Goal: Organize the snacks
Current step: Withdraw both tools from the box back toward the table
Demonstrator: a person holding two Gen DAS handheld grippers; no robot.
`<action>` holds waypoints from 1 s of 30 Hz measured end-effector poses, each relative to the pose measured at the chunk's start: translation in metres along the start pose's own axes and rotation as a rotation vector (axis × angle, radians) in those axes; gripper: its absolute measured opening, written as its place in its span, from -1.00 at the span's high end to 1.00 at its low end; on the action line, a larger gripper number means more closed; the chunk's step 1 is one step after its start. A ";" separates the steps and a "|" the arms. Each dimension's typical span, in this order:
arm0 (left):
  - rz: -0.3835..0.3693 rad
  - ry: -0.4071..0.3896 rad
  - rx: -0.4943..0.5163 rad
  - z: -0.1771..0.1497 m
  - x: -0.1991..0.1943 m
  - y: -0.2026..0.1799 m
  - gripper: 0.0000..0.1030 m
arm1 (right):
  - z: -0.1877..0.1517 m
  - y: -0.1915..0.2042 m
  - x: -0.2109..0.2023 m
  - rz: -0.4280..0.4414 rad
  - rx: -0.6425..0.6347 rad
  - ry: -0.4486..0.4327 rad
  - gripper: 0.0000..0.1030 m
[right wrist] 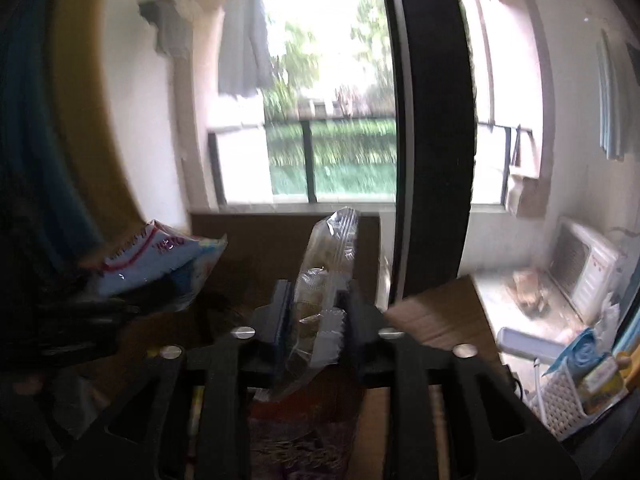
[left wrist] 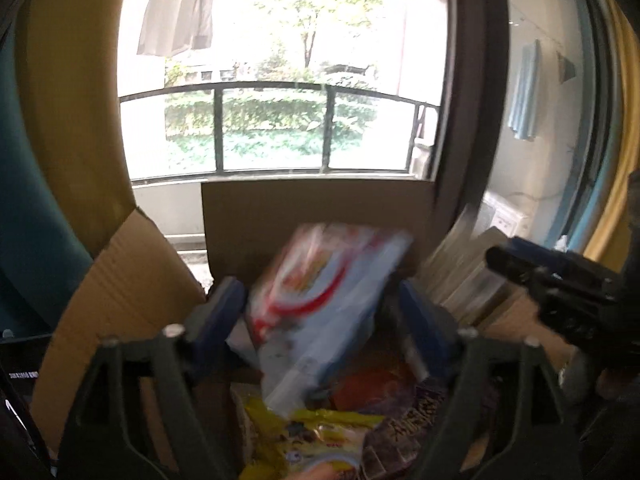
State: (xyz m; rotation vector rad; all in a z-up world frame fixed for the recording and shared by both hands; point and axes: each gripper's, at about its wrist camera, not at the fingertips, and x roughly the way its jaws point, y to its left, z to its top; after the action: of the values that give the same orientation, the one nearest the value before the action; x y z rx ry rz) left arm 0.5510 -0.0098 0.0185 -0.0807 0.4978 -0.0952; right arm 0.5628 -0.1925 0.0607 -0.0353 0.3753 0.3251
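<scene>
With both sets of jaws standing apart over the cardboard box, the left gripper lets its blurred blue-and-white snack bag slip, and the right gripper barely flanks a clear crinkly packet, so either may tumble crookedly or miss the box.

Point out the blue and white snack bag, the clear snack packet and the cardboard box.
blue and white snack bag [left wrist: 320,280], left wrist view, printed front.
clear snack packet [right wrist: 320,280], right wrist view, middle.
cardboard box [left wrist: 280,208], left wrist view, far flap.
</scene>
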 end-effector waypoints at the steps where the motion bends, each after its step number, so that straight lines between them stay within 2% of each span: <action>1: 0.006 0.002 0.004 -0.002 0.001 0.000 -0.76 | -0.001 -0.004 0.005 0.003 0.018 0.010 -0.05; 8: 0.000 -0.010 -0.029 -0.002 -0.013 0.004 -0.83 | -0.003 -0.006 -0.012 -0.002 0.014 -0.001 -0.05; 11: -0.008 -0.024 -0.033 0.009 -0.022 -0.001 -0.87 | -0.003 -0.004 -0.027 -0.003 0.012 -0.006 -0.05; 20: -0.008 -0.087 -0.020 0.015 -0.091 -0.014 -0.94 | -0.006 0.014 -0.100 0.011 -0.004 -0.051 -0.05; 30: -0.050 -0.146 0.011 0.010 -0.167 -0.031 -0.95 | -0.020 0.031 -0.179 0.003 -0.005 -0.105 -0.05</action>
State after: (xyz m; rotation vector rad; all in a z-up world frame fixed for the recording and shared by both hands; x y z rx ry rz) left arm 0.4072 -0.0214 0.1092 -0.0890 0.3493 -0.1403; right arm 0.3882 -0.2203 0.1085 -0.0220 0.2704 0.3298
